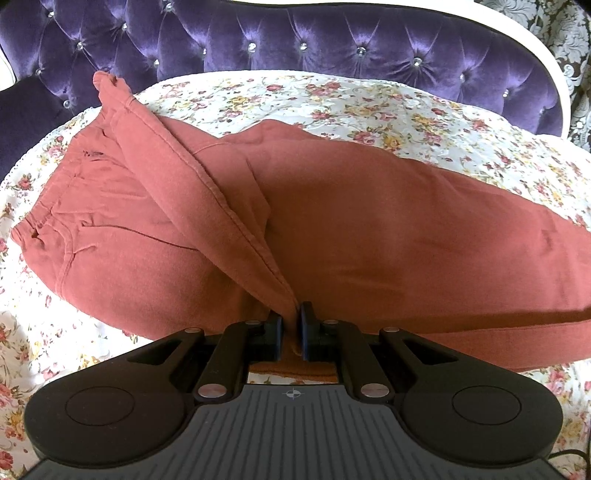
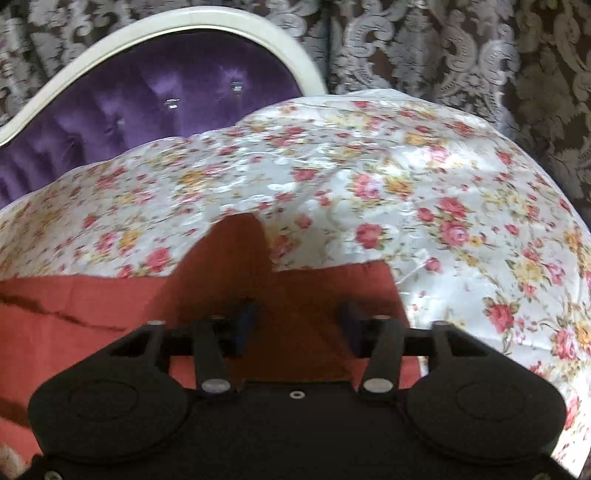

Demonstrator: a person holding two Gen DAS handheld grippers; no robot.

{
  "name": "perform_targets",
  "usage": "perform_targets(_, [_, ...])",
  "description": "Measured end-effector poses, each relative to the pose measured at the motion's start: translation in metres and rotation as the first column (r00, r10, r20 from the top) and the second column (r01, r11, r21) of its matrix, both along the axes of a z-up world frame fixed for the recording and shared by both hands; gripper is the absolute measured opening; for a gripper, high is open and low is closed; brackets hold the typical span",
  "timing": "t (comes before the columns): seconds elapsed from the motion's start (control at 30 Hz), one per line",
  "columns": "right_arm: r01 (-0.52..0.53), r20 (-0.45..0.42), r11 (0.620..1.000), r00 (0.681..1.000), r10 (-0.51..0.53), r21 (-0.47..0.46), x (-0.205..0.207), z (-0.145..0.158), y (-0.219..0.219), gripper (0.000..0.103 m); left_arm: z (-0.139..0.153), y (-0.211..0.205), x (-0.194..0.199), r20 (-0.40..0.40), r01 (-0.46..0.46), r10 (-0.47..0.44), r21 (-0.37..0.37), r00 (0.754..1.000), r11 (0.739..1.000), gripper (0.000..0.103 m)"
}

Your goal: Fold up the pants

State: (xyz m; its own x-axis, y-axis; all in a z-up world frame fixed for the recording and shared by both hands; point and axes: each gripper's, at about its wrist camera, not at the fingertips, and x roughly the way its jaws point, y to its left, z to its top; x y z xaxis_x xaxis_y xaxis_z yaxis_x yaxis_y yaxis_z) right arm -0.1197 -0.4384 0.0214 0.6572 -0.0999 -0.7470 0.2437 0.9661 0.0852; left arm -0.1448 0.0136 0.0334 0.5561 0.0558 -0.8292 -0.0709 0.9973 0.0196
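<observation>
Rust-red pants [image 1: 369, 236] lie across the floral bedspread [image 1: 332, 99], waistband at the left, legs stretching right. My left gripper [image 1: 291, 328] is shut on a fold of one leg, which rises from the near edge and drapes back toward the far left, its cuff [image 1: 107, 83] near the headboard. In the right wrist view the leg end of the pants [image 2: 314, 291] lies flat under my right gripper [image 2: 299, 317]. Its jaws stand wide apart, just above the cloth, holding nothing.
A purple tufted headboard [image 1: 295, 40] with a white frame [image 2: 184, 22] runs along the far side. Patterned damask curtain [image 2: 461, 55] hangs behind and to the right. The bedspread [image 2: 406, 177] drops off at the right edge.
</observation>
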Motion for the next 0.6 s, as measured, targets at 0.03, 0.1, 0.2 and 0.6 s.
perform_targets(0.03, [-0.018, -0.003, 1.000, 1.000, 0.018, 0.021, -0.002, 0.001, 0.001, 0.022, 0.000, 0.000, 0.000, 0.002, -0.001, 0.001, -0.001, 1.000, 1.000, 0.009])
perform_targets(0.1, [-0.039, 0.012, 0.998, 0.999, 0.038, 0.041, -0.007, 0.003, 0.006, 0.014, 0.001, -0.001, 0.000, 0.005, -0.004, 0.004, -0.005, 1.000, 1.000, 0.009])
perform_targets(0.2, [-0.026, 0.078, 0.999, 0.997, 0.029, -0.038, -0.019, 0.020, 0.015, 0.012, 0.008, -0.002, 0.000, 0.031, -0.011, 0.011, -0.015, 0.999, 1.000, 0.009])
perform_targets(0.6, [0.100, -0.098, 0.988, 0.989, -0.112, -0.117, -0.039, 0.006, -0.009, 0.012, 0.006, -0.020, -0.002, 0.054, 0.026, -0.027, 0.006, 0.998, 1.000, 0.011])
